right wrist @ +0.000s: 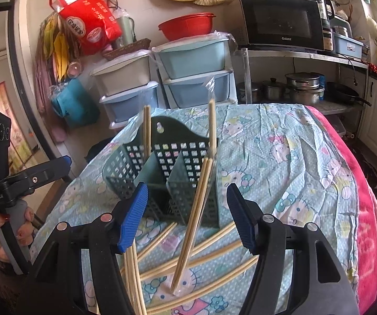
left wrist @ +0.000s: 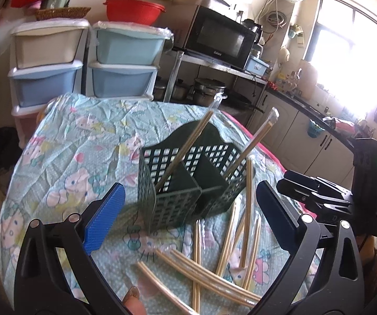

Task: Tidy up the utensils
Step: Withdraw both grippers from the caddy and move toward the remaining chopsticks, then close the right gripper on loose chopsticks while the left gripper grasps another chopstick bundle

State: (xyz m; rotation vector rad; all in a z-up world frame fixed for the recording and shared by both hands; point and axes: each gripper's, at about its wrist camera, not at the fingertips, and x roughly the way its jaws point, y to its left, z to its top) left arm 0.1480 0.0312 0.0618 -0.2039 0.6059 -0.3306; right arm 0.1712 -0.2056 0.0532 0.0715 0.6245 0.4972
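Two wrapped chopstick pairs already stand in the green caddy (left wrist: pixel 188 181), one (left wrist: pixel 188 147) in the left slot, the other (left wrist: pixel 251 141) in the right, both leaning with tops up and away. Plenty left: a loose heap (left wrist: pixel 222 257) lies crisscrossed on the cloth (left wrist: pixel 83 144) just in front, and one pair (right wrist: pixel 196 218) leans on the caddy's front. Left gripper (left wrist: pixel 188 223) gapes wide, empty. Right gripper (right wrist: pixel 186 215) hangs part open around that leaning pair, pads clear of it.

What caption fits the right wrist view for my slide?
Open right tongs hover over wrapped chopsticks leaning on a green basket, more scattered on the cloth.
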